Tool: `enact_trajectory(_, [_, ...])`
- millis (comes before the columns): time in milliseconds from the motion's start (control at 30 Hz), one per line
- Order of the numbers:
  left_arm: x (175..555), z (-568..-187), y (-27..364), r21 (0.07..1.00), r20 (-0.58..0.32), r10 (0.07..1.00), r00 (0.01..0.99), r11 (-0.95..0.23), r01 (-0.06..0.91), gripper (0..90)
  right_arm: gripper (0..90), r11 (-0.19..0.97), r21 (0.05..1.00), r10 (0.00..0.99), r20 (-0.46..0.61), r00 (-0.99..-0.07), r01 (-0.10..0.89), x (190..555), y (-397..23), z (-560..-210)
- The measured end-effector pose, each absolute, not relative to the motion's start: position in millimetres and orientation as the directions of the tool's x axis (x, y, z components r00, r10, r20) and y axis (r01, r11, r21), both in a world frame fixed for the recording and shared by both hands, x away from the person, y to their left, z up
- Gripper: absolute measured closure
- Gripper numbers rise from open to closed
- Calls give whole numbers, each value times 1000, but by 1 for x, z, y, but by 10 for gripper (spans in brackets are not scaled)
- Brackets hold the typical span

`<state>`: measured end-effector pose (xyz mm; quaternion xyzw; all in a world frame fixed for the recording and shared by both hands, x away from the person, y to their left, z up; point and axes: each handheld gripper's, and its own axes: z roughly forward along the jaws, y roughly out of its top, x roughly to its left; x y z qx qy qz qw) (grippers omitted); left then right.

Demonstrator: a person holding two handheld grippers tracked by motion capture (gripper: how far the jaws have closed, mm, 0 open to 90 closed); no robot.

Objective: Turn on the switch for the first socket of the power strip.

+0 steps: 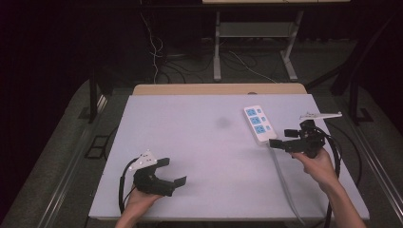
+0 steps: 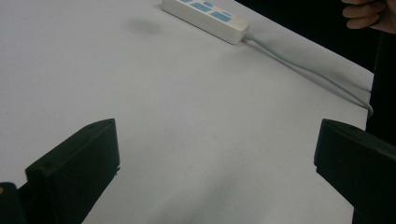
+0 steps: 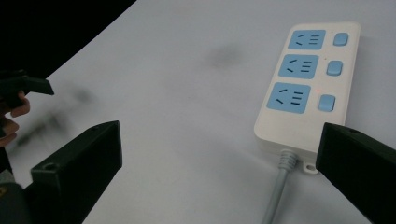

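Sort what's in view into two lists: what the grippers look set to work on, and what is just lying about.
Likely part of the job:
power strip, near the right gripper
its grey cord
right gripper, jaws open
left gripper, jaws open, over bare table

Just lying about:
dark smudge on the table
cables on the floor behind

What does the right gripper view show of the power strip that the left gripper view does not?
Right gripper view alone: the power strip from above, with three blue sockets, a blue switch beside each, and the mounting tab by its cable end. Left gripper view alone: the grey cable's long run across the white table to its edge. Both: the strip lying flat, untouched, and wide-open black jaws.
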<state>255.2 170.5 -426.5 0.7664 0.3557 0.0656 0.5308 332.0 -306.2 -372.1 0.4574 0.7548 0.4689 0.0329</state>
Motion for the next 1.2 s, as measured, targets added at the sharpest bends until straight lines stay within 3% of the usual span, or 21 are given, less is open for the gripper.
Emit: enact_trajectory(1200, [255,-426,172,858,-279,617,736,-185,480,0,2,200,764,681,342,-648,613,255,-293,-421])
